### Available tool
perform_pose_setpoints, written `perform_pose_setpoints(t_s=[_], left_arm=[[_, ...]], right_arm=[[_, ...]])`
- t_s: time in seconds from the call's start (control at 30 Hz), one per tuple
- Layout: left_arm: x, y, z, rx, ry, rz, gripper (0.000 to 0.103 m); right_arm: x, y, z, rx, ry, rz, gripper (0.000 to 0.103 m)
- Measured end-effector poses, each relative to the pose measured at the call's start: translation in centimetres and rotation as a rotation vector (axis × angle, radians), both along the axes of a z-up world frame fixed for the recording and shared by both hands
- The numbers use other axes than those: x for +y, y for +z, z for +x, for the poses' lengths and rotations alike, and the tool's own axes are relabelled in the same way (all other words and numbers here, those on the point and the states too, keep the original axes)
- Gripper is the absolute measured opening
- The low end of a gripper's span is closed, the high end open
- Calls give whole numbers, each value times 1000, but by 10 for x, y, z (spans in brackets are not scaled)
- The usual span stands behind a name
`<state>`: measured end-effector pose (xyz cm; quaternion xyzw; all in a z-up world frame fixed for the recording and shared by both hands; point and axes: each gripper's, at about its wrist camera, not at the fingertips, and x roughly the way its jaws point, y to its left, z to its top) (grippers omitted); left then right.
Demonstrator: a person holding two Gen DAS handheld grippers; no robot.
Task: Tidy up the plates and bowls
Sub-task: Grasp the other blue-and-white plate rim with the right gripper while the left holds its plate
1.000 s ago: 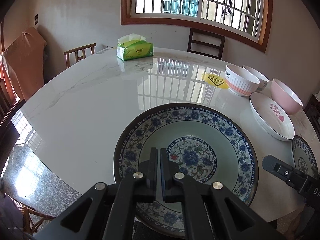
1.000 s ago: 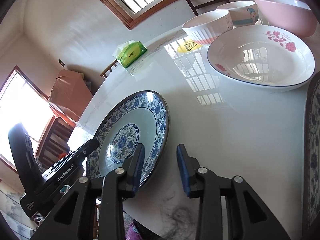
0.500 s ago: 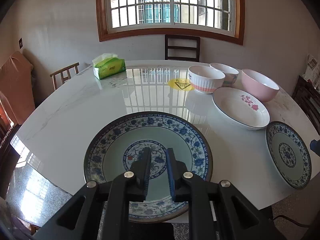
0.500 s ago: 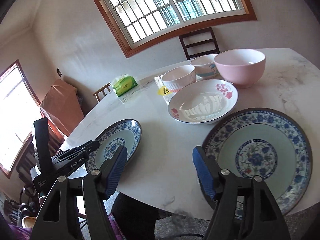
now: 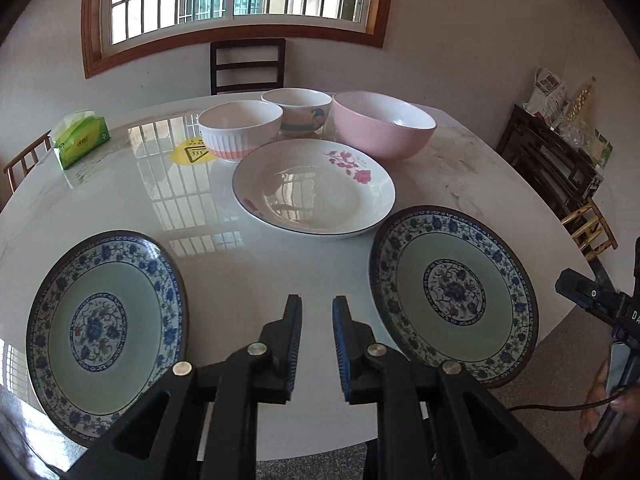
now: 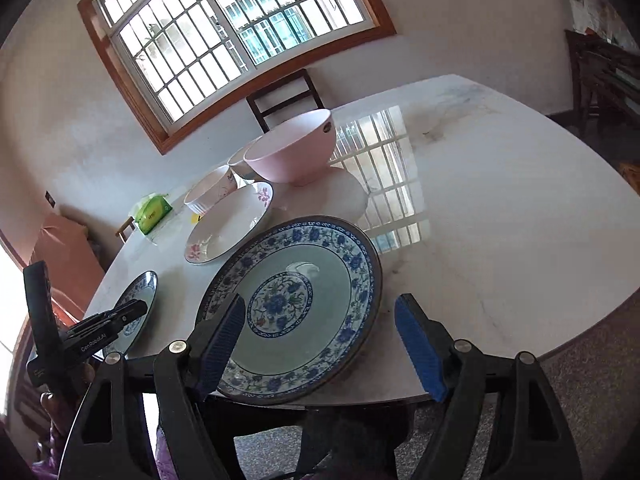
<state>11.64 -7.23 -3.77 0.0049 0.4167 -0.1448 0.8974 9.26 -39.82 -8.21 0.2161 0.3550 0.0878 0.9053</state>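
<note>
Two blue-patterned plates lie at the near edge of the round white table (image 5: 208,272): one at the left (image 5: 104,328) and one at the right (image 5: 452,292). A white rose plate (image 5: 314,188) lies behind them, then a ribbed white bowl (image 5: 240,130), a small painted bowl (image 5: 298,110) and a pink bowl (image 5: 384,124). My left gripper (image 5: 316,320) is open and empty, between the two blue plates. My right gripper (image 6: 320,332) is wide open over the near rim of the right blue plate (image 6: 296,304), not touching it.
A green tissue box (image 5: 80,138) sits at the table's far left, a yellow sticker (image 5: 192,152) near the ribbed bowl. Chairs stand around the table, one at the far side (image 5: 248,64). A dark shelf (image 5: 556,160) stands at the right.
My left gripper let go of the left blue plate, opened and swung right. My right gripper opened wider and moved right to the right blue plate.
</note>
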Motion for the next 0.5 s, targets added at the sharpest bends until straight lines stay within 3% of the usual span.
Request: perform_pose_setpoints(t_s=[0.13,0.3,0.5], left_arm=[[-24,-14,22,77,-28,-9,16],[-34,-37,43,192,-35,-100,16],[-45,-42,46,189,-24,-92,20]], right_arm=[[-20,-16,15,45,-2,47,75],[-33,-36,36,95,28,118,75],[-34,-41,52,100,87,186,75]])
